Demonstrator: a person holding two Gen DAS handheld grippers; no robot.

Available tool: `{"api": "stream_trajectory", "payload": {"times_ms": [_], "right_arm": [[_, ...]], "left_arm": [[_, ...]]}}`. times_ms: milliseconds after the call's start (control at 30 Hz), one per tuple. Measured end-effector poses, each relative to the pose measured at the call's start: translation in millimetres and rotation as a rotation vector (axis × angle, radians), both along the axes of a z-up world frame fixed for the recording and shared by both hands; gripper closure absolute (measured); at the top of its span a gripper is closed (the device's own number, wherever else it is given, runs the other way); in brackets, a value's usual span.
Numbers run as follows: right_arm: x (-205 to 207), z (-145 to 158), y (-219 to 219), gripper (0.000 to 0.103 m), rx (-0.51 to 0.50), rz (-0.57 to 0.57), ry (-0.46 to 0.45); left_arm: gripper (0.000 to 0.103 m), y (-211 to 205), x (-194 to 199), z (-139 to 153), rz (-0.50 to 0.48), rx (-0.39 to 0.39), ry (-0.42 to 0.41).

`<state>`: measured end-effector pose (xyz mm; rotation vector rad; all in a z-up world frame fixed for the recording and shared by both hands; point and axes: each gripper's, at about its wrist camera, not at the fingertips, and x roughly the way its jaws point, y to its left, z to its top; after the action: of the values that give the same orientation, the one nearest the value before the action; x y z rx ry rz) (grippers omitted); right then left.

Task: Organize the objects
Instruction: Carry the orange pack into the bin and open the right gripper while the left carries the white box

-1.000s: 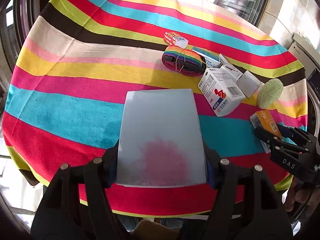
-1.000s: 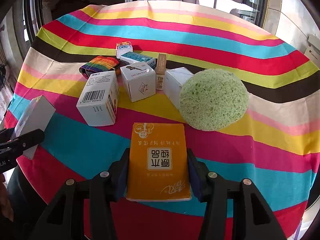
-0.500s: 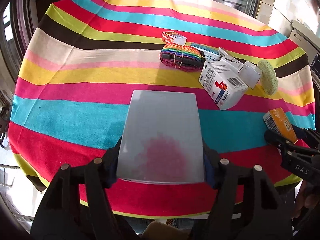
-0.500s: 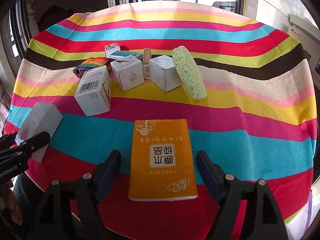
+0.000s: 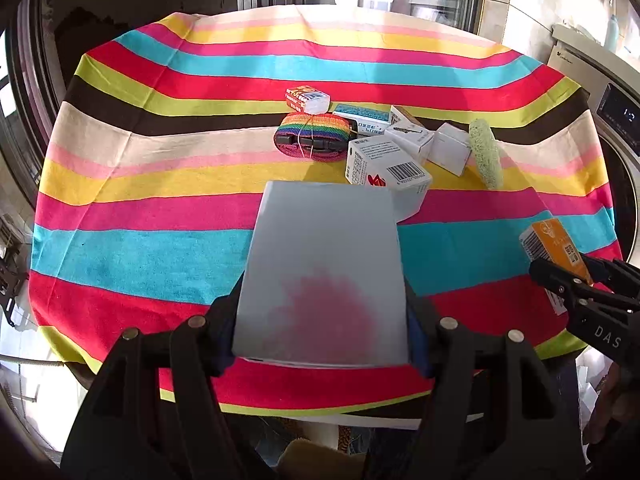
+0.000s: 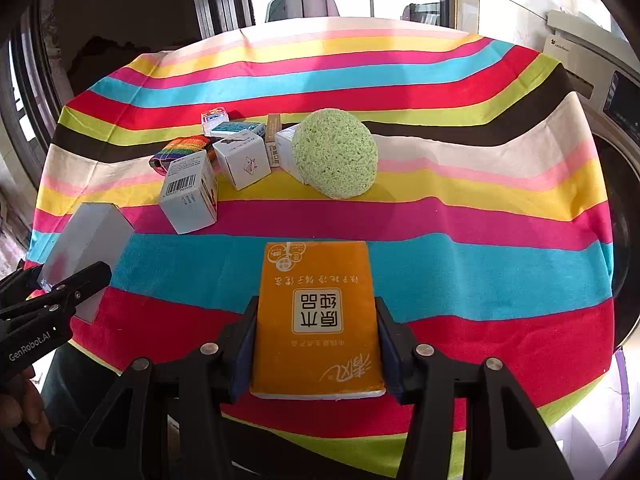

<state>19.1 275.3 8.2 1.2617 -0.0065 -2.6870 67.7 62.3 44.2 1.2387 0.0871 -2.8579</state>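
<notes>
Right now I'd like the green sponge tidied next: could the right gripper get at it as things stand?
Probably not yet. The right gripper is shut on the orange pack, so its fingers are full. The sponge itself lies uncovered ahead, leaning on a white box; bare cloth lies between.

Black plastic left gripper [image 5: 322, 326] and right gripper [image 6: 316, 344] — silver screw heads, blue-lined jaws, white "DAS" and "GenRobot.AI" lettering.

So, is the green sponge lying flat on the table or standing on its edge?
On its edge: the green sponge stands tilted, leaning on a white box.
</notes>
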Motion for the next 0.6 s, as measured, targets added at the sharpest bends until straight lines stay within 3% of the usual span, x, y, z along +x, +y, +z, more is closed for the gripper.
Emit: {"api": "stream_trajectory", "payload": {"times_ms": [600], "right_arm": [[49,17,70,0.05,-0.029,-0.14,-0.002]], "left_arm": [[0.034,56,16,15,-0.18,0.032,0.004]]}}
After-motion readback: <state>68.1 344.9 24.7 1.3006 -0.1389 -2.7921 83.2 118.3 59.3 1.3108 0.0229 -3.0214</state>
